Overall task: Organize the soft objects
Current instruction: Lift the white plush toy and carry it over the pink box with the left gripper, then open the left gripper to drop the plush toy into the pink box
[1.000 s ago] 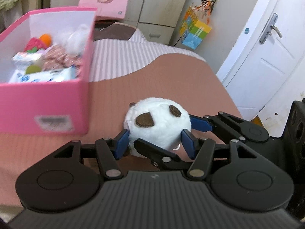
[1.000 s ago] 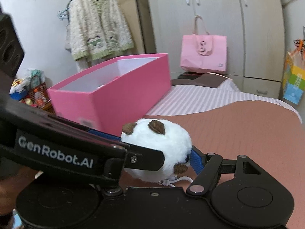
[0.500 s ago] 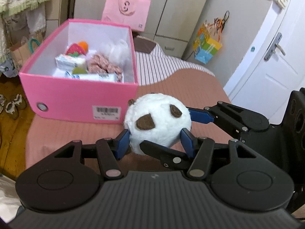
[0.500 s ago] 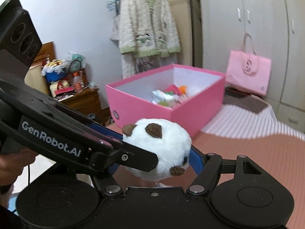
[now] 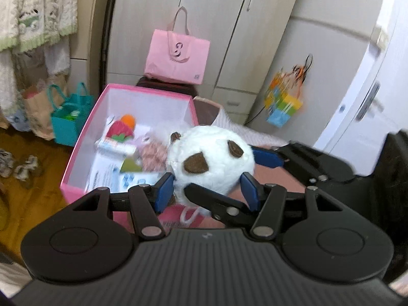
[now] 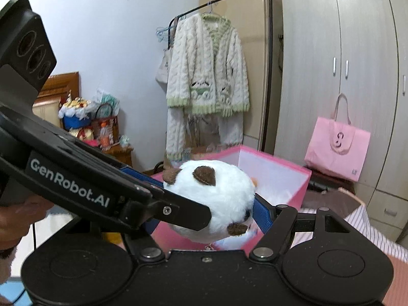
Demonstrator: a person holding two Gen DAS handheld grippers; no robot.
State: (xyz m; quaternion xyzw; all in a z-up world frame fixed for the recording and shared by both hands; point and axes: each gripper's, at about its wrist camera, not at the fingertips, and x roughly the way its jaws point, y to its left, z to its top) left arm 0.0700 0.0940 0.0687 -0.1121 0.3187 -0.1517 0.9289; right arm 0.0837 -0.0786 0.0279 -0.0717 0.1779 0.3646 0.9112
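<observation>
A round white plush panda with brown patches hangs in the air, held from two sides. My left gripper is shut on it, its blue pads pressing the plush's lower left and right. My right gripper is also shut on the plush; one blue pad shows, the other is hidden behind the left gripper's body. Below and beyond stands the open pink box holding a red strawberry toy, packets and other soft items. In the left wrist view the plush overlaps the box's near right corner.
A pink tote bag sits against the wardrobe behind the box. A knit cardigan hangs on a rack to the left. A teal bag stands on the wooden floor. A white door is at the right. The striped bedcover lies below.
Both grippers have risen with the plush held between them. The pink box, seen from the side before, now lies below and its contents show from above.
</observation>
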